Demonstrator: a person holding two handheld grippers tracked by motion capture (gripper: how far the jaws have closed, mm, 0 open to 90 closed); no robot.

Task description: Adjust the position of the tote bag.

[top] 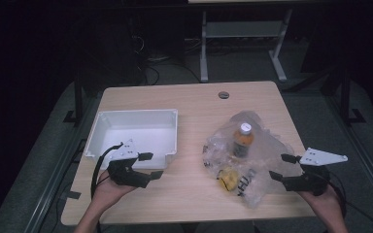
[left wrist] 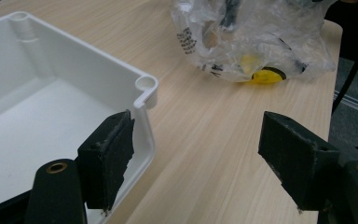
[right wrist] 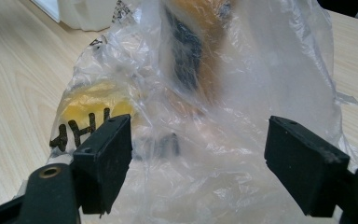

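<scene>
Because the clear plastic bag [top: 250,160] is thin, crumpled and loose around its contents, your main risk is a grip on film alone: close on a fold and the bag may stretch, tear or slide, letting the bottle [top: 243,140] or the yellow item [top: 228,179] roll toward the table [top: 199,104] edge.

Left side first. Your left gripper [top: 148,165] hangs just over the near right corner of the white tray [top: 136,115], jaws spread wide and holding nothing. In the left gripper view one jaw sits just inside the tray's near wall [left wrist: 142,100] and the other over bare table; I cannot tell whether the inner jaw touches the wall. Swing that hand toward the bag carelessly and you could knock or drag the tray, which stands empty at the table's left.

Centre. The bag lies right of the tray, well apart from it, with the orange bottle lying inside it, white cap toward the far edge, and the yellow item at its near edge.

Right side. Your right gripper [top: 284,167] is at the bag's right edge, jaws fully parted, grasping nothing. In the right gripper view the plastic [right wrist: 223,140] lies between the jaws; contact cannot be confirmed. Closing here would likely catch film, not the bottle.
</scene>
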